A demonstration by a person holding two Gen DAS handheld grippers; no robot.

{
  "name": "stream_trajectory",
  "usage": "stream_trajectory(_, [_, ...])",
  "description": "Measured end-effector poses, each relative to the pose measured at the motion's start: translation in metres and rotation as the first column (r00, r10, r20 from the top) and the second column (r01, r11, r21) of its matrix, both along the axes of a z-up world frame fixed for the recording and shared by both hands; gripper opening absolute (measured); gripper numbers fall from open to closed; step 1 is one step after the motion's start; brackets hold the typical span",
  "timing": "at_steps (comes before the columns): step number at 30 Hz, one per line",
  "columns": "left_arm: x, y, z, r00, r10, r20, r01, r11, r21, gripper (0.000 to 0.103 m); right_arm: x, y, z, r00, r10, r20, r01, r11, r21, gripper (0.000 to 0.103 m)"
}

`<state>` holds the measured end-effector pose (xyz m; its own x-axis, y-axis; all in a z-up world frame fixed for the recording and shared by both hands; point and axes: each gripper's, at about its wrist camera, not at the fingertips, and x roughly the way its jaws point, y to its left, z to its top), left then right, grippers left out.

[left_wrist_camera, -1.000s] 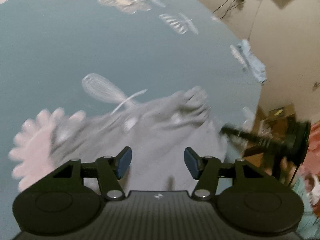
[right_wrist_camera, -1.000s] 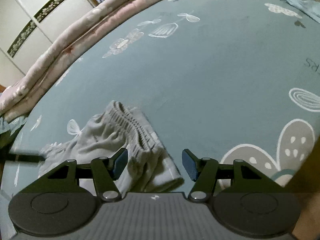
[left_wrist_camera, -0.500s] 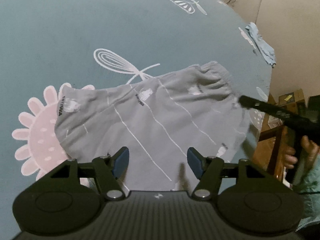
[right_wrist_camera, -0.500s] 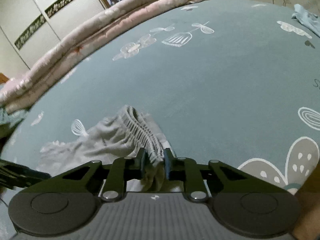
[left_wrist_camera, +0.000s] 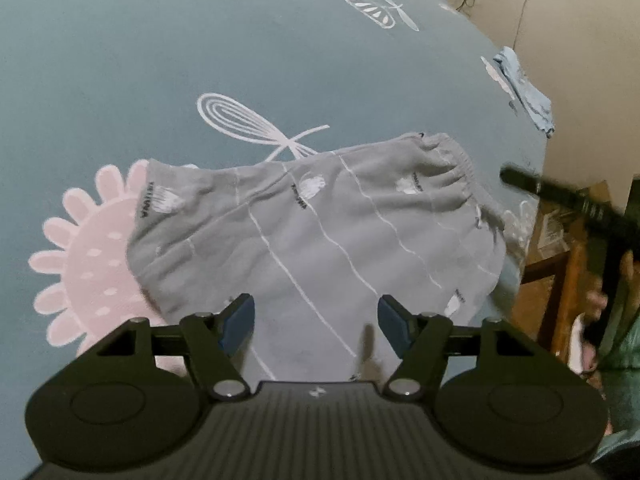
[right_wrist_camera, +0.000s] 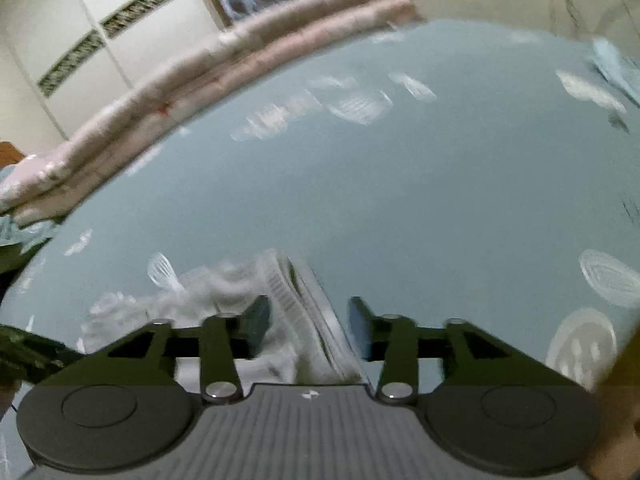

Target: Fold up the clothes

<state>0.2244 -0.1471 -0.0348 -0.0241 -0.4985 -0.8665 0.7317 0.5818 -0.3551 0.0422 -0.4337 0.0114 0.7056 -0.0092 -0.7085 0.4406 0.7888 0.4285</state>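
Grey shorts (left_wrist_camera: 320, 220) with thin white lines lie spread flat on the teal flowered bedsheet (left_wrist_camera: 160, 60). Their gathered waistband points right. My left gripper (left_wrist_camera: 316, 324) hovers over the near hem, jaws opening, nothing between the pads. In the right wrist view, which is blurred, my right gripper (right_wrist_camera: 308, 324) straddles the waistband of the shorts (right_wrist_camera: 292, 300). Its jaws are opening and the pads stand clear of the cloth. From the left wrist view the right gripper (left_wrist_camera: 560, 200) shows as a black bar by the waistband, with a hand below it.
A rolled pink quilt (right_wrist_camera: 240, 64) runs along the far side of the bed. A light blue cloth (left_wrist_camera: 524, 92) lies at the bed's right edge. Beyond that edge are wooden furniture (left_wrist_camera: 560, 264) and floor cables. White wardrobe doors (right_wrist_camera: 100, 32) stand behind.
The shorts went from bunched to spread flat. The right gripper shut on the waistband half a second ago and has since let go. The left jaws widened a little.
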Motion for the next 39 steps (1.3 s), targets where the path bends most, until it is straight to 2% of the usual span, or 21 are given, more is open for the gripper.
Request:
stream_trajectory(2, [-0.002, 0.002, 0.003, 1.000, -0.010, 0.024, 0.010, 1.000, -0.010, 0.068, 0.016, -0.001, 0.001, 0.999, 0.049, 0.017, -0.049, 0.999, -0.018, 0.055])
stream_trajectory(5, [-0.001, 0.005, 0.000, 1.000, 0.010, 0.005, -0.010, 1.000, -0.020, 0.068, 0.042, -0.002, -0.011, 0.994, 0.104, 0.025, -0.103, 0.994, -0.040, 0.057])
stream_trajectory(7, [-0.001, 0.006, -0.003, 1.000, 0.024, -0.012, -0.024, 1.000, -0.019, 0.068, 0.061, -0.004, -0.027, 0.990, 0.138, -0.010, -0.138, 0.990, -0.005, 0.057])
stream_trajectory(10, [-0.001, 0.010, -0.002, 0.999, 0.043, -0.007, -0.043, 0.999, -0.019, 0.068, 0.072, 0.000, -0.040, 0.986, 0.160, -0.052, -0.160, 0.987, 0.007, 0.030])
stream_trajectory(12, [-0.002, 0.013, 0.001, 0.999, 0.041, 0.000, -0.041, 0.999, -0.033, 0.068, 0.066, 0.000, -0.032, 0.990, 0.135, -0.031, -0.135, 0.991, -0.016, 0.028])
stream_trajectory(17, [0.004, 0.023, 0.001, 0.997, 0.076, 0.017, -0.075, 0.997, -0.030, 0.069, 0.067, -0.005, -0.034, 0.990, 0.110, -0.087, -0.108, 0.994, 0.017, 0.037])
stream_trajectory(18, [0.005, 0.027, 0.003, 0.996, 0.088, 0.017, -0.087, 0.995, -0.037, 0.069, 0.067, -0.003, -0.028, 0.991, 0.109, -0.081, -0.109, 0.994, 0.001, 0.037])
stream_trajectory(20, [0.005, 0.038, 0.012, 0.993, 0.108, 0.040, -0.105, 0.992, -0.074, 0.069, 0.065, 0.003, -0.012, 0.993, 0.102, -0.055, -0.104, 0.994, -0.033, 0.048])
stream_trajectory(22, [0.007, 0.045, 0.020, 0.991, 0.117, 0.072, -0.107, 0.986, -0.126, 0.069, 0.067, 0.015, 0.006, 0.993, 0.115, -0.004, -0.115, 0.990, -0.075, 0.053])
stream_trajectory(26, [0.016, 0.048, 0.027, 0.983, 0.145, 0.109, -0.114, 0.961, -0.251, 0.069, 0.091, 0.056, 0.014, 0.953, 0.300, 0.049, -0.298, 0.954, -0.039, 0.055])
stream_trajectory(28, [0.028, 0.042, 0.019, 0.982, 0.165, 0.093, -0.131, 0.947, -0.295, 0.069, 0.106, 0.082, 0.007, 0.924, 0.382, 0.026, -0.381, 0.924, -0.030, 0.054])
stream_trajectory(30, [0.042, 0.037, 0.005, 0.977, 0.202, 0.073, -0.173, 0.942, -0.287, 0.069, 0.114, 0.098, 0.002, 0.906, 0.424, 0.008, -0.423, 0.906, -0.015, 0.054])
stream_trajectory(31, [0.050, 0.037, -0.006, 0.974, 0.221, 0.053, -0.202, 0.948, -0.247, 0.069, 0.116, 0.104, -0.001, 0.899, 0.437, 0.003, -0.437, 0.899, -0.003, 0.054])
stream_trajectory(32, [0.056, 0.039, -0.014, 0.971, 0.236, 0.039, -0.222, 0.949, -0.225, 0.068, 0.115, 0.105, -0.004, 0.898, 0.439, -0.001, -0.439, 0.898, 0.018, 0.054])
stream_trajectory(34, [0.063, 0.048, -0.023, 0.966, 0.256, 0.025, -0.243, 0.941, -0.233, 0.067, 0.111, 0.105, -0.010, 0.903, 0.429, -0.019, -0.428, 0.903, 0.045, 0.055])
stream_trajectory(37, [0.066, 0.060, -0.013, 0.949, 0.315, 0.028, -0.302, 0.929, -0.215, 0.067, 0.099, 0.096, -0.020, 0.917, 0.391, -0.082, -0.388, 0.920, 0.055, 0.055])
stream_trajectory(39, [0.059, 0.067, 0.003, 0.951, 0.305, 0.048, -0.283, 0.923, -0.262, 0.068, 0.087, 0.090, -0.025, 0.925, 0.367, -0.097, -0.362, 0.930, 0.062, 0.055])
